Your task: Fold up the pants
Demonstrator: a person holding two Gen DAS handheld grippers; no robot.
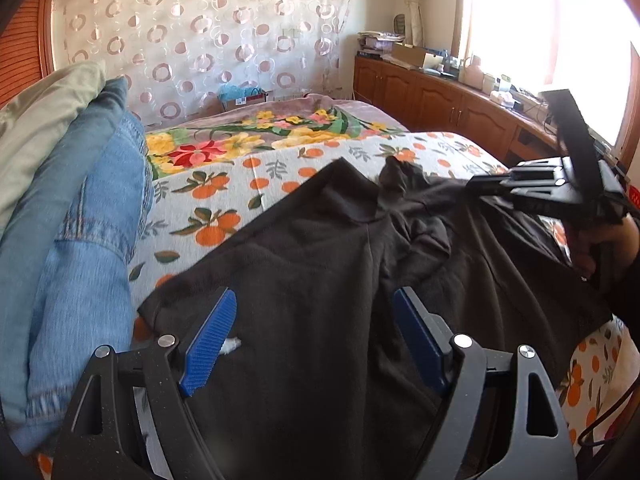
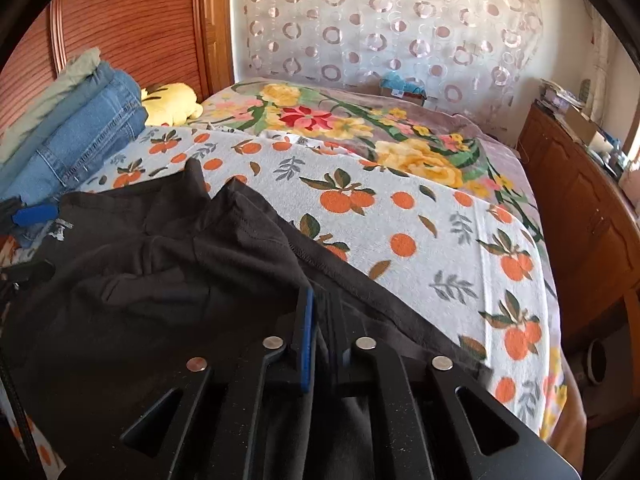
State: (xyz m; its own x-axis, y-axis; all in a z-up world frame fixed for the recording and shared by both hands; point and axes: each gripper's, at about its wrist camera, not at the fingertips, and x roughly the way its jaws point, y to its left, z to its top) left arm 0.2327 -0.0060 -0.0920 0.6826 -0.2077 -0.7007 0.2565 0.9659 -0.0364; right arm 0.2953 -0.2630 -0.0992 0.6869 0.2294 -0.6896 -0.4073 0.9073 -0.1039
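The right hand-held gripper (image 2: 320, 320) has its two jaws close together, and a fold of the black pants (image 2: 168, 280) sits pinched between them, near the right side of the cloth. The left hand-held gripper (image 1: 316, 340) has its jaws wide apart. It hangs just over the near edge of the pants and holds nothing. Both point down at a slant toward the bed (image 2: 440, 216). In the left view, a hand (image 1: 600, 240) grips the right tool from the side, off to the right. The pants lie in a loose, wrinkly heap on the bed sheet with the oranges on it, and the far part is bunched up. It looks like the folding has only just begun: one side is caught and the other side is not. Next, the left one likely needs to come down and close on the cloth on its side, so both can lift and pull the pants flat. A pile of blue jeans (image 1: 80, 248) sits near the left side, so the move should stay clear of it.
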